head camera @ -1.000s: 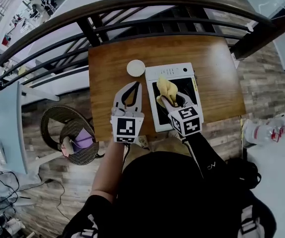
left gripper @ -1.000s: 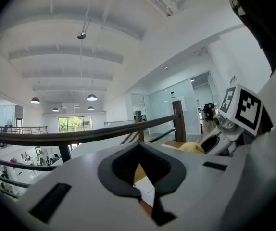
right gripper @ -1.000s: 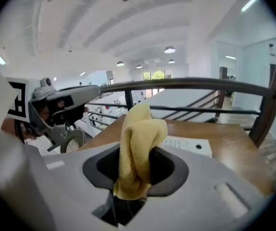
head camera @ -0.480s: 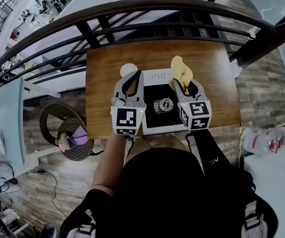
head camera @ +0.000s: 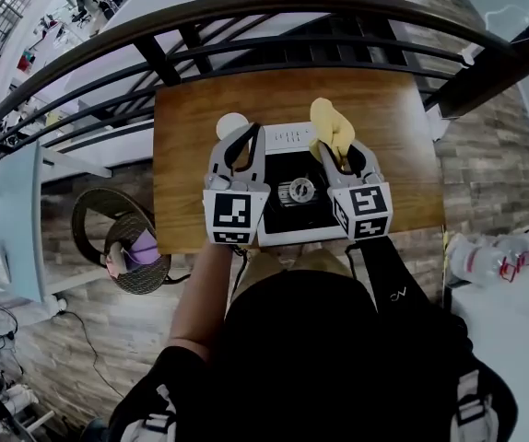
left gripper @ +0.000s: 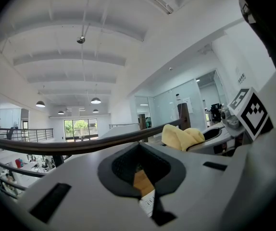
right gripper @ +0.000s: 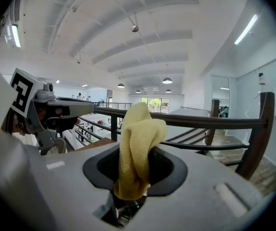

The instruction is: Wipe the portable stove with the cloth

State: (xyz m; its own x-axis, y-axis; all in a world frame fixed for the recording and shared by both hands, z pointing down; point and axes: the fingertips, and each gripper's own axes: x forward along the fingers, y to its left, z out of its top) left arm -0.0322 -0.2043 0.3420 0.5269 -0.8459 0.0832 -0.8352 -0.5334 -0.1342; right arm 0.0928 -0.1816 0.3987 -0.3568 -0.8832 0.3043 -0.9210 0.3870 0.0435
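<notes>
Yellow fabric cloth, pinched in right gripper, moved from centre to far-right corner of white square portable stove; left gripper, closed empty, beside stove's left edge; wiping mid-course.

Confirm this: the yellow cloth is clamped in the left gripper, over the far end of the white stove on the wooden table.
One thing is wrong: the yellow cloth is clamped in the right gripper, not the left, as the right gripper view shows. It is over the far end of the white stove on the wooden table.
</notes>
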